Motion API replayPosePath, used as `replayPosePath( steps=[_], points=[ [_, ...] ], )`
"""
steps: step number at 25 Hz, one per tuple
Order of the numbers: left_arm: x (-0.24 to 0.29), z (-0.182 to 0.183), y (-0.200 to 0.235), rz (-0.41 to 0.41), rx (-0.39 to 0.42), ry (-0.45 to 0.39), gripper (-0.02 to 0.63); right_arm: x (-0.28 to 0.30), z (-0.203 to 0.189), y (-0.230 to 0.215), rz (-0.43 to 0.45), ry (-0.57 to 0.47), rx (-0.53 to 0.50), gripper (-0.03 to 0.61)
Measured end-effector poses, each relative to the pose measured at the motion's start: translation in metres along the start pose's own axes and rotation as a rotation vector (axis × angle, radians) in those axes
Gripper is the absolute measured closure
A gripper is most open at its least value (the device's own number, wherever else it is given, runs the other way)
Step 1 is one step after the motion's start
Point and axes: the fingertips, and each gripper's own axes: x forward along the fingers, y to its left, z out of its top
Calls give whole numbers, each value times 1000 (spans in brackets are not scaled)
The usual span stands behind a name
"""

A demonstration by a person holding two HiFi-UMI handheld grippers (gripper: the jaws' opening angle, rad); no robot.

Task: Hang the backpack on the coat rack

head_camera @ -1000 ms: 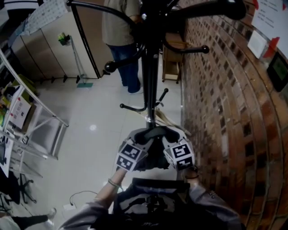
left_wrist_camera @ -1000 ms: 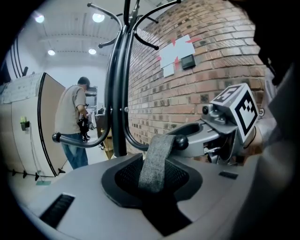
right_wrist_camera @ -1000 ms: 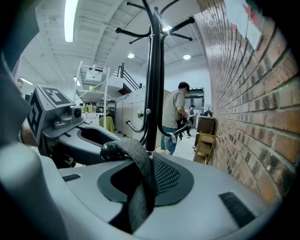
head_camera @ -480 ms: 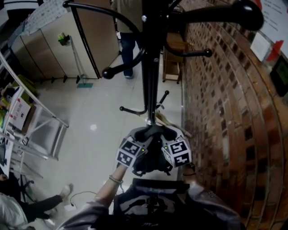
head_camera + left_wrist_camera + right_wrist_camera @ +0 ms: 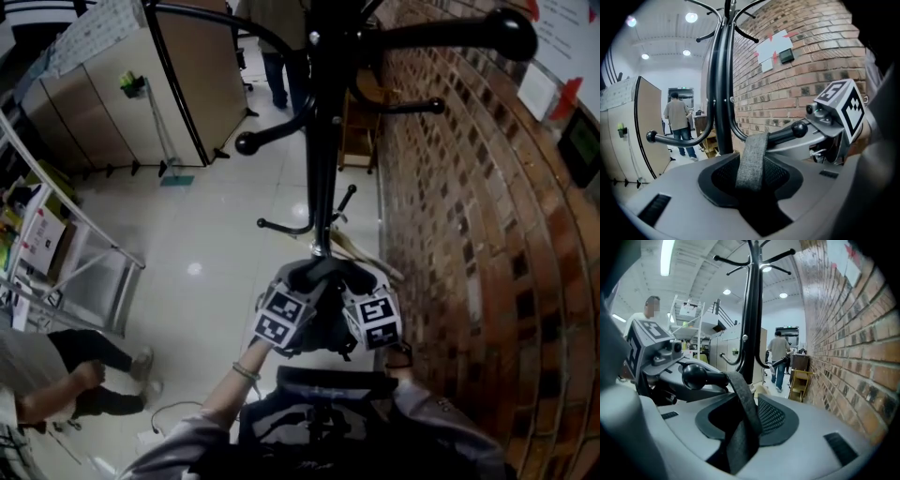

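The grey backpack (image 5: 319,279) hangs at the black coat rack's pole (image 5: 322,141), level with its lower pegs. In the left gripper view the backpack's grey top loop (image 5: 752,157) lies over a ball-ended peg (image 5: 799,129). The right gripper view shows the same loop (image 5: 743,394) on that peg (image 5: 693,375). My left gripper (image 5: 292,298) and right gripper (image 5: 354,295) flank the top of the backpack (image 5: 693,197). Both grippers' jaws are opening with the backpack (image 5: 825,423) lying across them. Its fabric hides their pads.
A brick wall (image 5: 469,234) runs close on the right. A white metal rack (image 5: 75,253) and beige cabinets (image 5: 112,103) stand left. One person (image 5: 281,56) walks far off; another (image 5: 66,375) is at the lower left. A wooden shelf (image 5: 361,131) stands by the wall.
The distant person has walked further away and a second person has come in at the lower left. Both grippers and the backpack stay almost where they were.
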Motion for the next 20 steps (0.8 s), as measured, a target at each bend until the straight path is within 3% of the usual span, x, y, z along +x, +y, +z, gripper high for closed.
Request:
replayPosePath(
  steps=[5,16,20],
  points=[
    [-8,2,-5,-16,-55,-35,480,-27,-2,0,-4,-38,163,441],
    [-56,-28,-15,-57,-134,-36,482,-49,-40,50,-77,10,294,442],
    [-77,-51,-15,-45,-126,-3,542,-52,-46,79,-105,21,326,450]
  ],
)
